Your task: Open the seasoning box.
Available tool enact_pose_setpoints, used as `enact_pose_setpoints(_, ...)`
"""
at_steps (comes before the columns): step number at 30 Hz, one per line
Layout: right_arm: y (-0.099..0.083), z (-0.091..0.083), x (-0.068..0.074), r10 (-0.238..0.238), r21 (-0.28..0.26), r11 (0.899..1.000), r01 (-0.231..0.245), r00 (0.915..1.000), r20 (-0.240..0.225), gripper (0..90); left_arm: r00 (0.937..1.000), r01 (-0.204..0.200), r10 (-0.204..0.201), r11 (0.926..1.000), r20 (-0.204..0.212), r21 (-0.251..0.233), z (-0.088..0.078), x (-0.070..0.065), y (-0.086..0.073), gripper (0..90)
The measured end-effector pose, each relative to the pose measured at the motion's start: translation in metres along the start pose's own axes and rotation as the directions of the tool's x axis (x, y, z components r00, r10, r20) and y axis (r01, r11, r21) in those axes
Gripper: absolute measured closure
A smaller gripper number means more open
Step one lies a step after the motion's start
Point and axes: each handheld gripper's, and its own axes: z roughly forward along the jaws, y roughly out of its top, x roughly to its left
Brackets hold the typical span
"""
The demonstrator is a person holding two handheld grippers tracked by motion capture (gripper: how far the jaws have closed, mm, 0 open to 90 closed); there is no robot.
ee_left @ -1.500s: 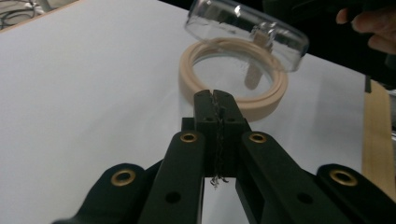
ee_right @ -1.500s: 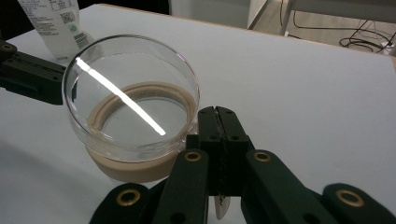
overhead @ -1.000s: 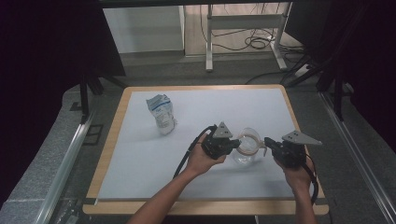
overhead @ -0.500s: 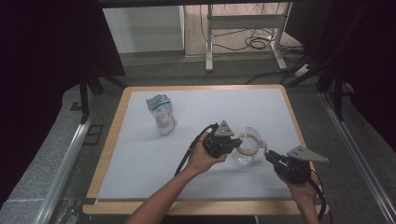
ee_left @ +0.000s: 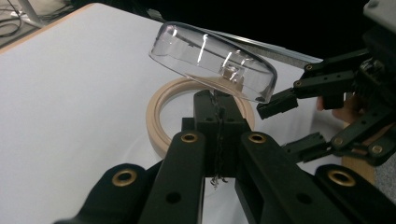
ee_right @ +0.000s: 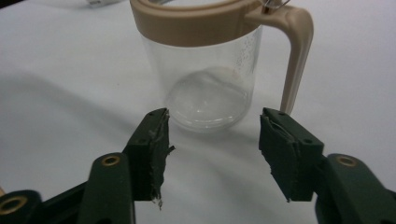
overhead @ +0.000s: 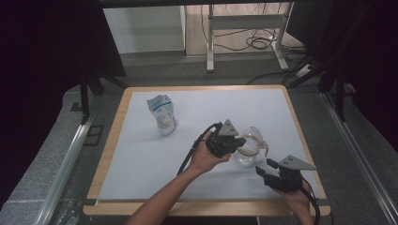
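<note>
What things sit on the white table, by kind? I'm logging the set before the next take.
Clear jug with beige rim and handle: 1
Clear lid, tilted up above the jug's rim: 1
Crumpled white and blue pouch: 1
Total: 3

From my seat, the left gripper (overhead: pixel 234 143) covers the jug's (overhead: pixel 251 147) rim at nine o'clock, so I can't see what its closed jaws pinch. In the right gripper view the jug's top is cut off at twelve o'clock. The print on the packet (overhead: pixel 163 114) is too small to read.
</note>
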Motion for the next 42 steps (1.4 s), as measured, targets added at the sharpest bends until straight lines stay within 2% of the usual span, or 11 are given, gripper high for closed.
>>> enact_pose_setpoints(10, -0.004, 0.009, 0.006, -0.011, 0.026, 1.000, 0.010, 0.9999, 0.006, 39.4, 0.9999, -0.003, 0.003, 1.0000, 0.013, -0.006, 0.003, -0.004, 0.006, 90.0)
enact_pose_setpoints(17, -0.004, 0.009, 0.011, -0.028, 0.023, 0.999, 0.029, 0.9994, -0.020, 39.1, 0.9997, -0.012, 0.012, 0.9999, 0.019, -0.004, 0.007, -0.008, 0.013, 90.0)
enact_pose_setpoints(25, -0.005, 0.011, 0.011, -0.033, 0.028, 0.999, 0.034, 0.9991, -0.025, 39.0, 0.9993, -0.008, 0.008, 1.0000, 0.036, -0.004, 0.016, -0.014, 0.021, 90.0)
enact_pose_setpoints(32, -0.006, 0.011, 0.012, -0.032, 0.033, 0.999, 0.033, 0.9989, -0.035, 39.0, 0.9984, -0.040, 0.039, 0.9991, 0.042, 0.014, 0.027, -0.023, 0.031, 90.0)
enact_pose_setpoints(35, -0.006, 0.012, 0.012, -0.037, 0.036, 0.999, 0.038, 0.9986, -0.037, 39.0, 0.9984, -0.037, 0.037, 0.9993, 0.044, 0.009, 0.031, -0.027, 0.035, 90.0)
enact_pose_setpoints(36, -0.006, 0.012, 0.012, -0.039, 0.038, 0.998, 0.040, 0.9985, -0.039, 39.0, 0.9977, -0.050, 0.049, 0.9986, 0.046, 0.019, 0.032, -0.027, 0.036, 90.0)
enact_pose_setpoints(39, -0.006, 0.013, 0.014, -0.042, 0.043, 0.998, 0.044, 0.9983, -0.041, 39.0, 0.9981, -0.038, 0.037, 0.9992, 0.050, 0.010, 0.035, -0.030, 0.037, 90.0)
enact_pose_setpoints(40, -0.006, 0.014, 0.014, -0.044, 0.043, 0.998, 0.046, 0.9981, -0.043, 39.0, 0.9970, -0.060, 0.059, 0.9979, 0.051, 0.023, 0.035, -0.029, 0.038, 90.0)
enact_pose_setpoints(42, -0.006, 0.014, 0.014, -0.048, 0.047, 0.998, 0.050, 0.9979, -0.043, 39.0, 0.9970, -0.059, 0.058, 0.9980, 0.050, 0.020, 0.036, -0.031, 0.039, 90.0)
